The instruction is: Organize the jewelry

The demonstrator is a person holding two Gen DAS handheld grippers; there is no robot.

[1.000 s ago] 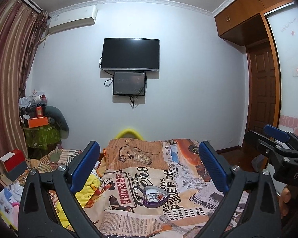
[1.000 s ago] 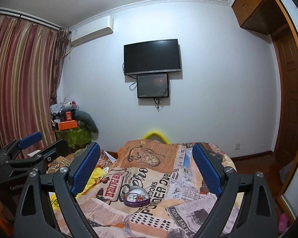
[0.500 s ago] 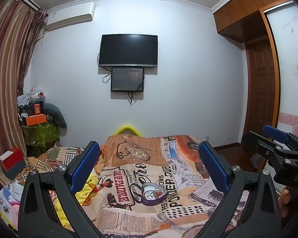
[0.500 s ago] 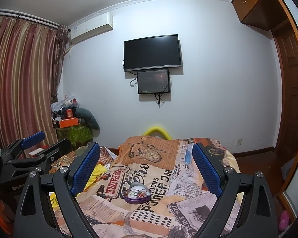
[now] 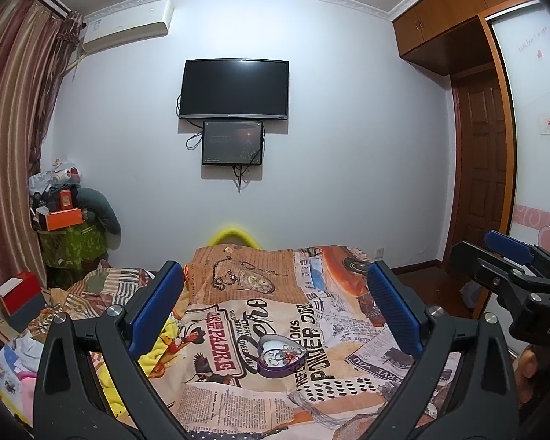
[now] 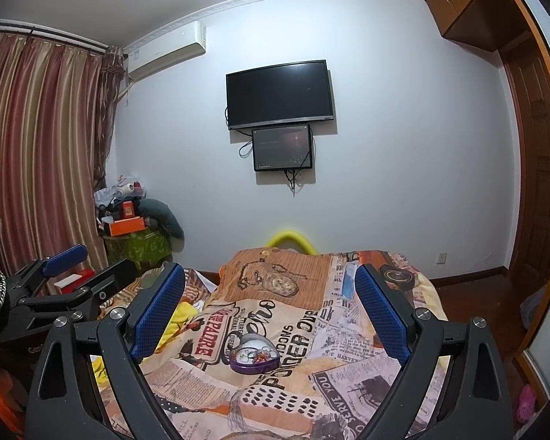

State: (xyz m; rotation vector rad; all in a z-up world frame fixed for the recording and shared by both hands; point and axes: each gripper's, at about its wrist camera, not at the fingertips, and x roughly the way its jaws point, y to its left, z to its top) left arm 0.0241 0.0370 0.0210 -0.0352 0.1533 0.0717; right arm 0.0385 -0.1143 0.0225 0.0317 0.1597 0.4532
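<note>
Between the two ribbed blue pads of my left gripper [image 5: 275, 302], spread wide and holding nothing, I see the bedspread [image 5: 245, 315] printed like old newspaper, orange and cream, softly creased. My right gripper [image 6: 269, 302] is just as slack, its black plastic arms parted above the same cloth with nothing between the pads. Below and ahead of both, resting on the bedspread and touched by neither claw, lies the heart-shaped jewelry box [image 5: 282, 355], a shallow purple tin standing open, with small metal rings and a reddish trinket jumbled on its pale lining; from the right wrist the box [image 6: 253, 355] sits slightly left of centre. Farther up the cover a dark beaded necklace [image 5: 225, 275] lies draped in a loose loop. Beside the left pad a rumpled yellow cloth [image 5: 165, 341] bunches at the bed's edge. Beyond the foot of the bed a curved yellow foam bar [image 5: 234, 236] rises against the plain white wall, where a flat black television [image 5: 234, 89] hangs above a smaller dark screen [image 5: 233, 143]. Striped curtains [image 6: 36, 154] fall in folds at the left, and a panelled wooden door [image 5: 482, 168] stands at the right.
</note>
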